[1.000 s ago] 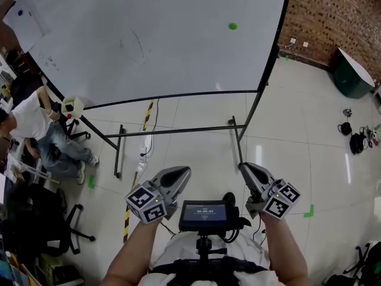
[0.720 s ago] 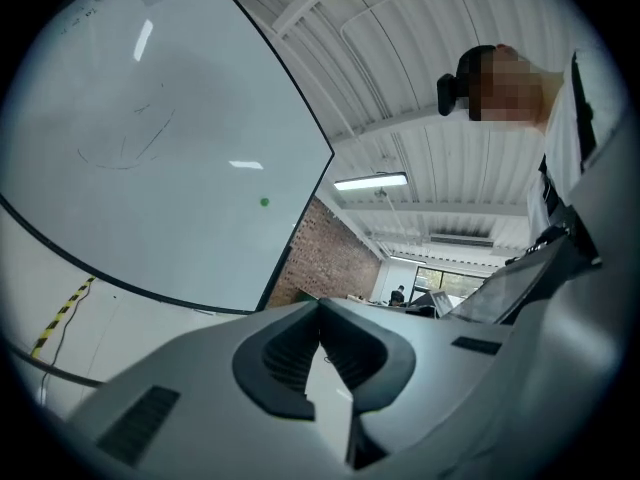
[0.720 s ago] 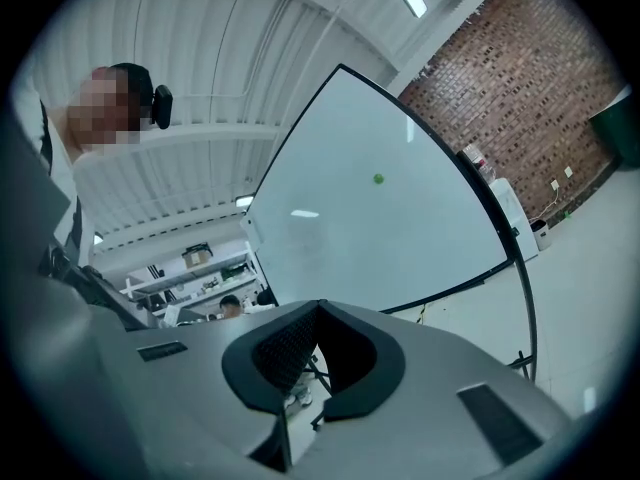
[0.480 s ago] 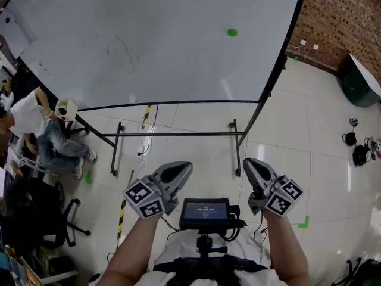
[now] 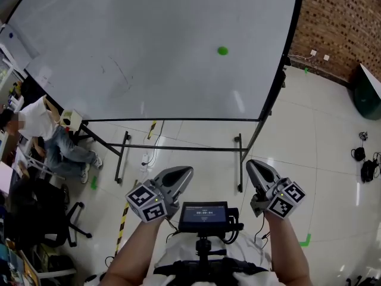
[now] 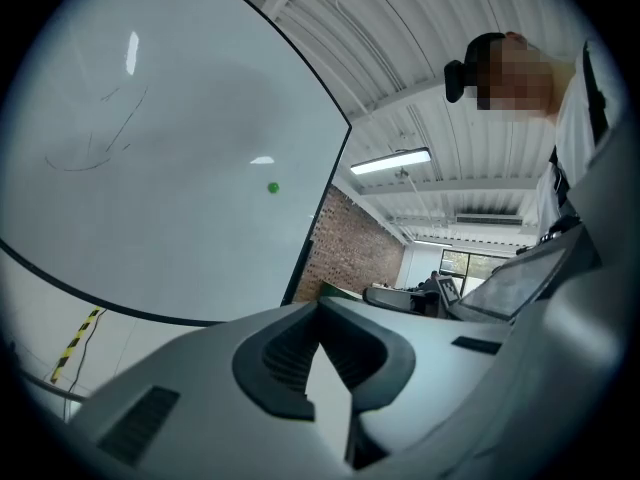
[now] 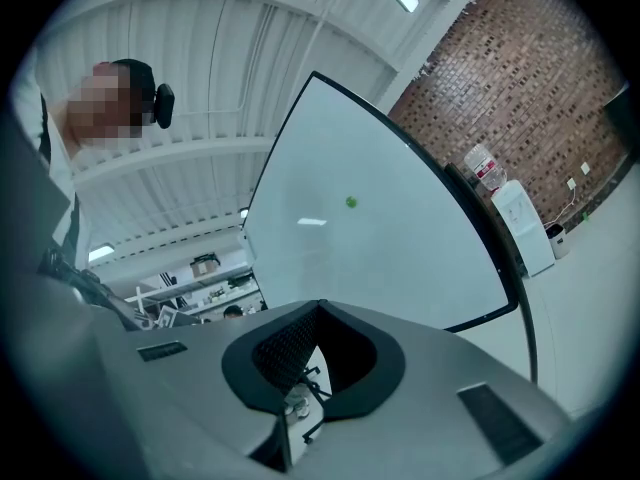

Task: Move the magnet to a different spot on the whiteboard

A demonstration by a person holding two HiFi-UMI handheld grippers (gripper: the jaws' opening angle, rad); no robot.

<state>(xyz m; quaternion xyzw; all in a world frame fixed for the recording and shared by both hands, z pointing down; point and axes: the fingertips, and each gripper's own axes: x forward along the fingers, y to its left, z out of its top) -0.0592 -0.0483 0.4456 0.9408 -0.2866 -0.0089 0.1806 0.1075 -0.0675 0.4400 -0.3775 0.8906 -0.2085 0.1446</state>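
A small green magnet (image 5: 222, 50) sticks to the right half of the big whiteboard (image 5: 155, 46), which stands on a black floor frame. The left gripper view also shows the magnet (image 6: 273, 188), and so does the right gripper view (image 7: 351, 202), small and far ahead. My left gripper (image 5: 186, 171) and right gripper (image 5: 252, 164) are held low in front of me, well short of the board and pointing towards it. Both are shut with nothing between their jaws. Faint pen marks (image 5: 116, 73) remain on the board's left half.
The board's black legs and crossbar (image 5: 178, 148) stand on the pale tiled floor ahead. A person (image 5: 44, 127) sits at the left by office chairs. A brick wall (image 5: 339, 28) runs at the right, with cables (image 5: 366, 165) on the floor. A small screen (image 5: 204, 213) sits between my arms.
The whiteboard has grown in the head view and the magnet sits lower in it, as I have come closer. Both grippers stay shut, side by side.
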